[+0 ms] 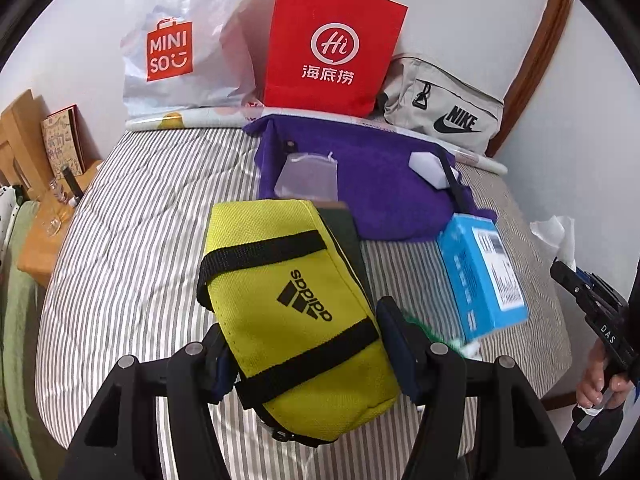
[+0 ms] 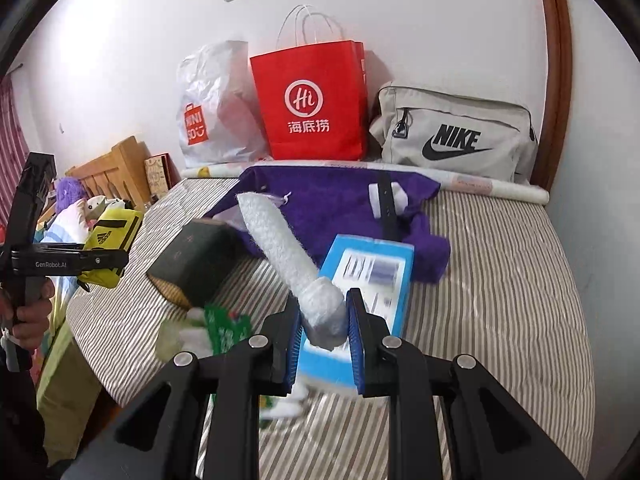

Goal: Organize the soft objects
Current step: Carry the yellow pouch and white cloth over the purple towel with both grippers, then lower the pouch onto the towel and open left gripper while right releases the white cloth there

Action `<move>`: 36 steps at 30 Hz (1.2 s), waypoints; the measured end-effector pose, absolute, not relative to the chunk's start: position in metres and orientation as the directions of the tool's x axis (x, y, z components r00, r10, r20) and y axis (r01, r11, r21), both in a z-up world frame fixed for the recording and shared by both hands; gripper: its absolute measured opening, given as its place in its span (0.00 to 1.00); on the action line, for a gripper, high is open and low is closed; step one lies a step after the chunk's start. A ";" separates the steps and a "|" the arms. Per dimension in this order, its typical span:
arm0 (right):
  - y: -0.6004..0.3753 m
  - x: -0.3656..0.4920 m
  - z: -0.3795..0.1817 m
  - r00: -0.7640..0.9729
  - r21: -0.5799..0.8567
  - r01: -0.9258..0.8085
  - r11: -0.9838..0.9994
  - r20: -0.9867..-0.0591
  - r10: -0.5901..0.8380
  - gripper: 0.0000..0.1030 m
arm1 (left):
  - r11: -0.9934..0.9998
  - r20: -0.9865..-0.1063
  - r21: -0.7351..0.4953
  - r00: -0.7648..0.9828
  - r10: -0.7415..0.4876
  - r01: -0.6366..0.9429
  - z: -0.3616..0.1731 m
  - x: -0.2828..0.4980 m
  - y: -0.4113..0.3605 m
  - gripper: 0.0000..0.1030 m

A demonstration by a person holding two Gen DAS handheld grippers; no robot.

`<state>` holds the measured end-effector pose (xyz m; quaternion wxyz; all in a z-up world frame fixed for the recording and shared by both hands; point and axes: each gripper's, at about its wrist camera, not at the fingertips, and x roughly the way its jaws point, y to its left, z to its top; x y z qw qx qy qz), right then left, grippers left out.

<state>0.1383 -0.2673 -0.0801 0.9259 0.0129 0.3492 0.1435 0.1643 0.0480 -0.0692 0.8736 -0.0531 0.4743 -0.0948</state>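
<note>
Left gripper: the left gripper (image 1: 304, 364) stands about half open, its pads clamped on both flanks of a yellow pouch (image 1: 296, 300), which hangs clear above the striped bed (image 1: 132, 240); the same pouch shows at 9 o'clock in the right wrist view, well apart from the other gripper.

Right gripper: the right gripper (image 2: 322, 336) is nearly closed, pinching the thick end of a white foam sleeve (image 2: 288, 256), whose free end points up toward 11 o'clock over the bed.

Back row: against the wall at 12 o'clock stand a white plastic bag (image 1: 180, 40), a red paper bag (image 1: 332, 44) and a grey waist bag (image 1: 444, 112), touching one another in a line.

Middle of the bed: a purple towel (image 1: 380, 192) lies spread out in front of the bags, with a clear small pouch (image 1: 308, 176) and a white block with a black strap (image 1: 430, 168) on it.

Near items: a blue box (image 1: 484, 276) lies at the towel's near edge, at 3 o'clock from the yellow pouch; a dark green box (image 2: 192, 264) and a green-and-white packet (image 2: 216, 328) lie toward 8 o'clock in the right wrist view.

Done so far: two soft things appear lifted off the bed, one in each gripper; neither has been set anywhere yet.

Left to do: judging by the spread, both held things need a place, probably in or beside the bags, and the towel and small items remain loose, so the task looks early.
</note>
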 end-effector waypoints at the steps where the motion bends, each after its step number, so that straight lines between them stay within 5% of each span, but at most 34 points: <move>1: -0.268 0.146 -0.079 0.712 0.125 -0.255 0.959 -0.647 0.274 0.21 | 0.976 -0.820 -0.184 0.530 -0.216 0.114 -0.069 0.171 0.048 0.59; 21: -0.267 0.305 -0.106 0.620 0.124 -0.237 0.964 -0.744 0.248 0.21 | 0.987 -0.871 -0.106 0.468 -0.149 0.118 -0.085 0.307 0.025 0.60; 36: -0.254 0.348 -0.148 0.525 0.067 -0.268 0.961 -0.826 0.204 0.21 | 0.984 -0.899 -0.112 0.407 -0.161 0.142 -0.120 0.368 0.001 0.60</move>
